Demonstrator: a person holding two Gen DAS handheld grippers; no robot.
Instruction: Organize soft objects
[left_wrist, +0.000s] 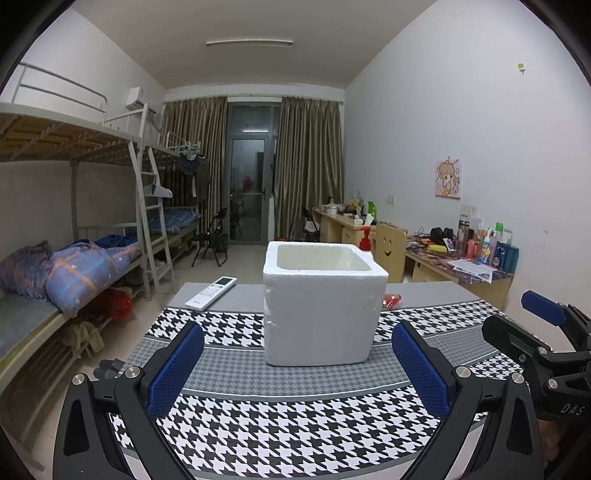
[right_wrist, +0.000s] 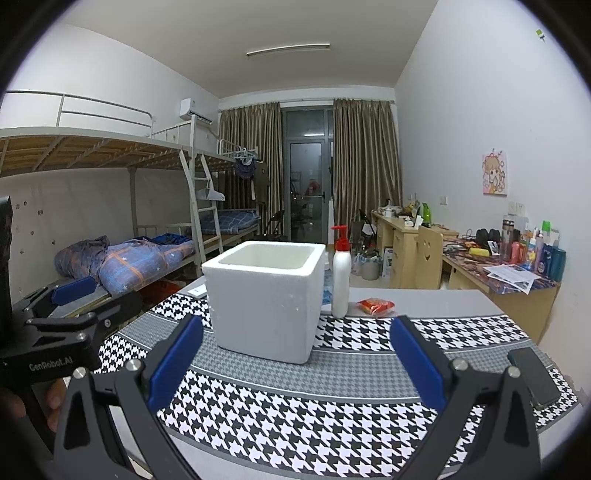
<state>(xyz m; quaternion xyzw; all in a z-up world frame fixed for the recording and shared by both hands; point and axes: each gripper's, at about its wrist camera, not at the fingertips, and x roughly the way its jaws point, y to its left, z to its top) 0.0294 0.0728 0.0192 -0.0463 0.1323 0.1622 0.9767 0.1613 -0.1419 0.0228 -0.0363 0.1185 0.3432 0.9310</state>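
A white foam box (left_wrist: 320, 306) (right_wrist: 264, 299) stands open-topped on the houndstooth cloth (left_wrist: 288, 417) (right_wrist: 295, 410) in the middle of the table. A small red-orange soft packet (right_wrist: 376, 306) (left_wrist: 391, 301) lies behind and to the right of the box. My left gripper (left_wrist: 297, 363) hovers just in front of the box, open, with nothing between its blue pads. My right gripper (right_wrist: 295, 363) is also open and empty, in front of the box and slightly to its right. Each gripper shows at the edge of the other's view.
A white pump bottle with a red top (right_wrist: 340, 273) stands right behind the box. A white remote (left_wrist: 211, 292) lies at the back left. A dark phone (right_wrist: 533, 376) rests near the table's right edge. Bunk beds line the left wall, cluttered desks the right.
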